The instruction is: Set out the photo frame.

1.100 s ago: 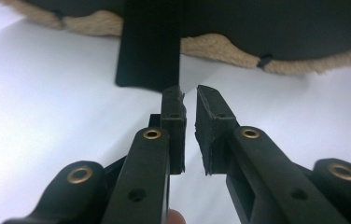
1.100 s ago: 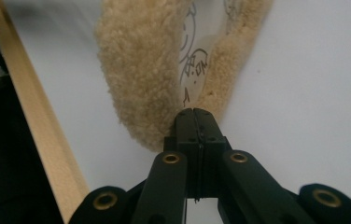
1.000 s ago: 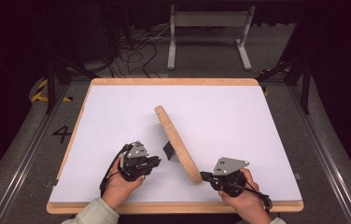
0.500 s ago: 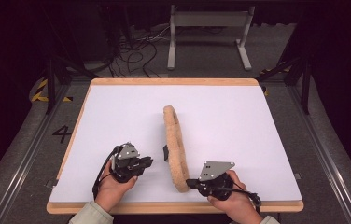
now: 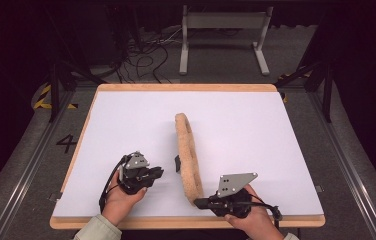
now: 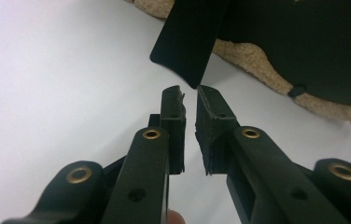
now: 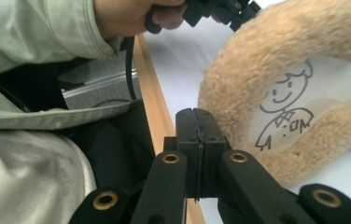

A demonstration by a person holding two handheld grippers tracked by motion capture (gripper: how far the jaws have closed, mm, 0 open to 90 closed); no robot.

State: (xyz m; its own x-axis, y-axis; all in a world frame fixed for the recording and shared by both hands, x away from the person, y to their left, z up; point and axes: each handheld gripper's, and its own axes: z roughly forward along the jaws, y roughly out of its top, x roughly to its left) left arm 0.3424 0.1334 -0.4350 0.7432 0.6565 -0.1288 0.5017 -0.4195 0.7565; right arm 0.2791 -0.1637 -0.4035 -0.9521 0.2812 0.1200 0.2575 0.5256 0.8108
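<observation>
The fuzzy tan cover (image 5: 188, 157), a ring of fleece with a black tab (image 6: 183, 42) on its inner side, has swung round over the last second: a moment ago it lay slanted across the white bench (image 5: 276, 150), and now it stands on edge running almost straight away from the person, near the middle. The right tool (image 5: 202, 203) is clenched at the ring's near end, which looks pinched in its tips, and it has carried that end leftward along the front edge. The left tool (image 5: 157, 173) sits just beside the ring, its jaws a narrow slit, gripping nothing, tips just short of the tab. I'd guess the tab gets grabbed next.
</observation>
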